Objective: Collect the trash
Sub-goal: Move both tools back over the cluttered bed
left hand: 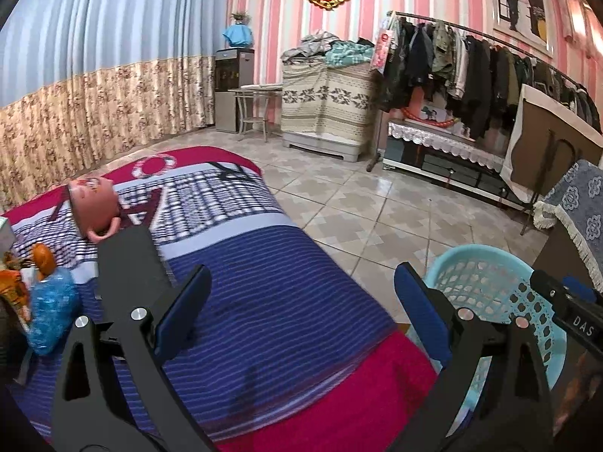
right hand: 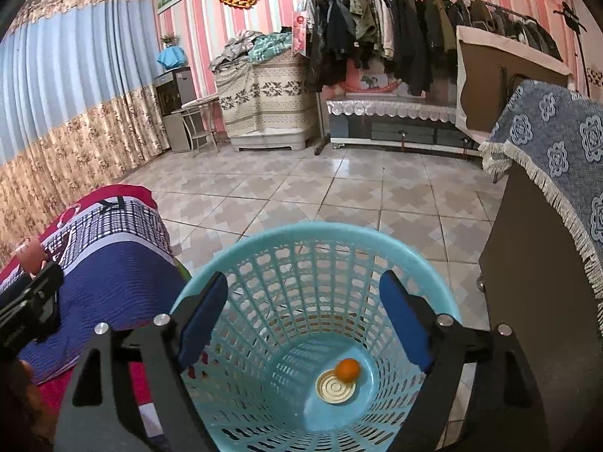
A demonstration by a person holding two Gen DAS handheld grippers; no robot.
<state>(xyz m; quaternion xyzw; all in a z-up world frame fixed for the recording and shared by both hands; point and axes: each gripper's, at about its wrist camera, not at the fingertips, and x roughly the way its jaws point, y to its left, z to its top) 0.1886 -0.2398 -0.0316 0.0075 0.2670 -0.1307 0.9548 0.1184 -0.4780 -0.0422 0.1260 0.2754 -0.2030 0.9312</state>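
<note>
While its jaws stand wide apart and empty, the right gripper (right hand: 303,312) hangs above the basket (right hand: 264,241) holding an orange (right hand: 347,369); left gripper (left hand: 301,301), likewise spread, reads "DAS" beside it.

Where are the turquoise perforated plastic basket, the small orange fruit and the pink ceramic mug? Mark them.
turquoise perforated plastic basket (right hand: 324,231), right wrist view, far rim.
small orange fruit (right hand: 347,369), right wrist view, top surface.
pink ceramic mug (left hand: 94,203), left wrist view, side wall.
</note>
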